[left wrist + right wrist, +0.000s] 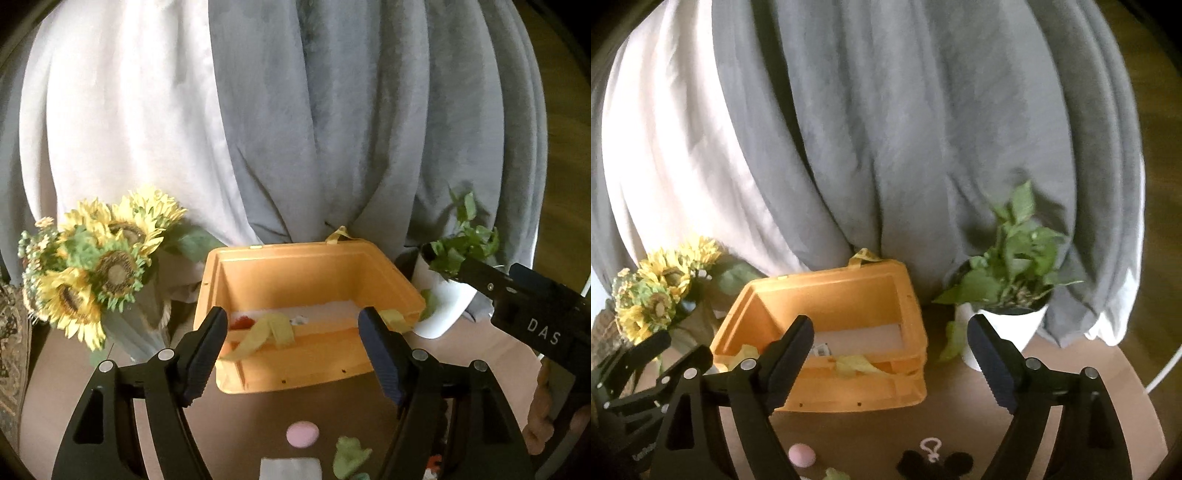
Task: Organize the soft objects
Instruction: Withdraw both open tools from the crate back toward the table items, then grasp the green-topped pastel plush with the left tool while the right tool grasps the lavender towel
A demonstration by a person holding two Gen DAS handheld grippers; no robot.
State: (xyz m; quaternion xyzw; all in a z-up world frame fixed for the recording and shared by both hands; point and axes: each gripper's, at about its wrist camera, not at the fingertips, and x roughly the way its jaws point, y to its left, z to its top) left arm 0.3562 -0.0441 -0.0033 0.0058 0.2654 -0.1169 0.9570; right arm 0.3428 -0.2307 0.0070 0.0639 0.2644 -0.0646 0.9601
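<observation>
Two tongs, the left tongs (293,334) and right tongs (890,349), gape wide and hold nothing. The orange box (295,273) sits just ahead of both, a pink ball (801,455) below them.

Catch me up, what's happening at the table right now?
A person holds a tool in each hand over the table, sorting soft items into the orange bin. Both the left tool and the right tool are open and empty. A pink round piece, a green one and a black plush remain outside.
</observation>
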